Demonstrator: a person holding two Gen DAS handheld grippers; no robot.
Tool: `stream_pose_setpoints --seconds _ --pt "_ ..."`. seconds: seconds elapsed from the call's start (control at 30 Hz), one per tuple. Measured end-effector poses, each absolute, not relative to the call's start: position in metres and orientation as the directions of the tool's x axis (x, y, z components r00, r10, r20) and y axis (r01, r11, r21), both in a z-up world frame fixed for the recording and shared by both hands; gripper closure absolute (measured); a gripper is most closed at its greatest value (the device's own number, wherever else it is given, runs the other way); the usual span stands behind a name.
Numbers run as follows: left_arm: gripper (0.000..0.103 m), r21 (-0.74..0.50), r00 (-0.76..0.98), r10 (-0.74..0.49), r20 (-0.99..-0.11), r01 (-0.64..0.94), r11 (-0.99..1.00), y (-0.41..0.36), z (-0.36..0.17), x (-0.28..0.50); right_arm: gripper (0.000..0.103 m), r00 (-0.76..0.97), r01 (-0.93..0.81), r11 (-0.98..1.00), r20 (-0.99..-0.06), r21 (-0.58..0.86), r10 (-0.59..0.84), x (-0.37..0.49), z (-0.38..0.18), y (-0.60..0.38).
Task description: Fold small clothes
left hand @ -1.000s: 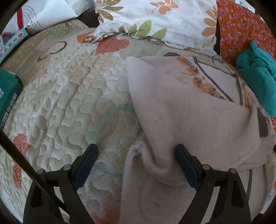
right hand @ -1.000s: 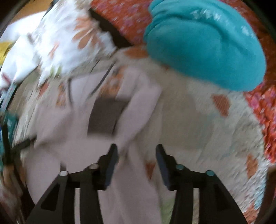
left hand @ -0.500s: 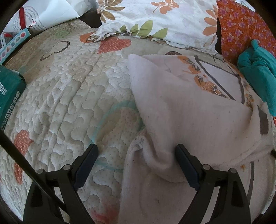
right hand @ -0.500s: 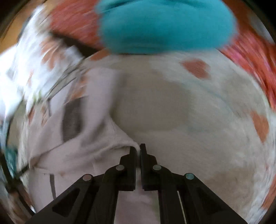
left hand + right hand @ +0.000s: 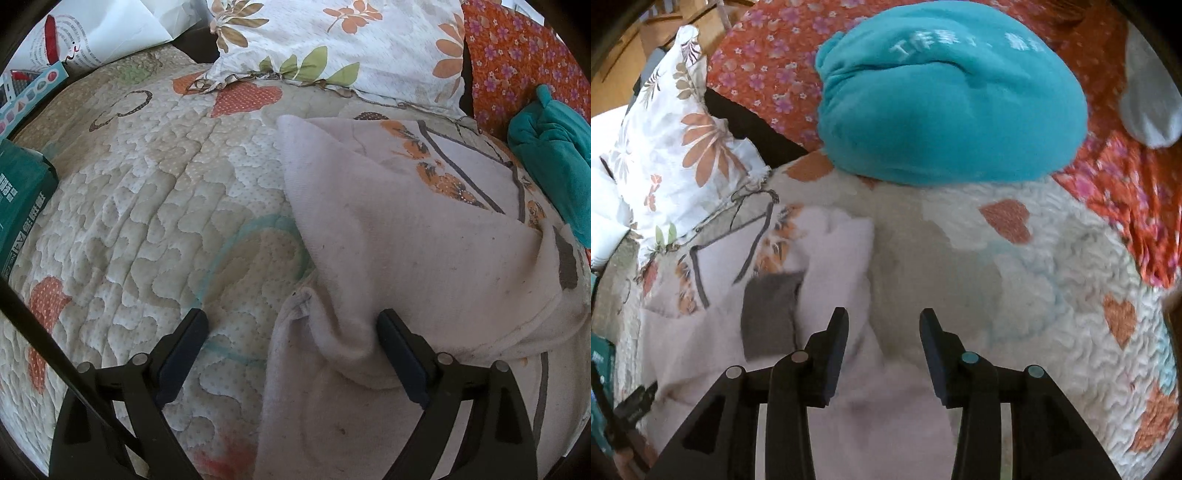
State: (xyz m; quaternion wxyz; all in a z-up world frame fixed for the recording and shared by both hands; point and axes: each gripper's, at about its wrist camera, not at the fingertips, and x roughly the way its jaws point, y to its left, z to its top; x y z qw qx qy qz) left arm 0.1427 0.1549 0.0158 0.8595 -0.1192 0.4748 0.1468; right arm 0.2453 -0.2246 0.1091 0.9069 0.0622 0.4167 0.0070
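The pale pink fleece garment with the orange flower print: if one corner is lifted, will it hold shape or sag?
The pale pink fleece garment would probably sag: it already lies in soft folds and bunches on the quilted bedspread. It looks light for its size, and its fuzzy surface seems unlikely to slip from a grip.

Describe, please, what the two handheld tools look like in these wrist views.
Both are black plastic two-finger tools with angular, open-framed linkage arms. The left tool has dark navy finger pads, silver pivot pins and a thin black cable crossing its lower left. The right tool has silver pins on one side and teal ones on the other.
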Motion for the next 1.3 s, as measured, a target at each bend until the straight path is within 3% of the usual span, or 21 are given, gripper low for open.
stream_pose_setpoints --seconds 0.07,0.17,0.33,0.43,0.57,0.7,0.9,0.97,1.07,1.3 --pt "0.01 -0.066 0.511 0.142 -0.848 -0.367 0.928 0.155 0.015 0.141 0.059 0.689 0.015 0.987 -0.717 0.157 0.104 0.243 0.117 -0.22" --pt "0.008 -0.063 0.521 0.152 -0.84 -0.373 0.926 0.155 0.014 0.141 0.059 0.606 -0.071 0.961 -0.753 0.267 0.254 0.253 0.106 -0.202" --pt "0.005 -0.056 0.527 0.164 -0.834 -0.377 0.925 0.155 0.012 0.141 0.06 0.536 -0.139 0.966 -0.804 0.218 0.259 0.269 0.075 -0.173" --pt "0.003 -0.061 0.529 0.161 -0.833 -0.377 0.924 0.156 0.01 0.141 0.099 0.472 -0.158 0.96 -0.836 0.231 0.279 0.277 0.06 -0.167" --pt "0.002 -0.061 0.538 0.166 -0.827 -0.378 0.924 0.157 0.009 0.14 0.099 0.513 -0.144 0.96 -0.812 0.239 0.28 0.267 0.072 -0.184" --pt "0.0 -0.062 0.545 0.168 -0.822 -0.379 0.923 0.157 0.008 0.14 0.099 0.524 -0.049 0.984 -0.834 0.173 0.173 0.261 0.071 -0.21" --pt "0.0 -0.066 0.53 0.158 -0.833 -0.378 0.923 0.157 0.01 0.139 0.095 0.529 -0.02 0.98 -0.83 0.196 0.177 0.244 0.078 -0.222" --pt "0.005 -0.092 0.521 0.134 -0.843 -0.385 0.918 0.159 0.015 0.132 0.078 0.546 -0.014 0.979 -0.819 0.202 0.177 0.232 0.087 -0.23" --pt "0.03 -0.161 0.538 0.067 -0.84 -0.366 0.917 0.159 0.027 0.108 0.056 0.575 -0.01 0.985 -0.805 0.172 0.146 0.209 0.096 -0.243" --pt "0.034 -0.262 0.533 0.007 -0.846 -0.429 0.864 0.177 0.033 0.045 0.056 0.489 0.12 0.966 -0.86 0.23 0.144 0.158 0.075 -0.298"
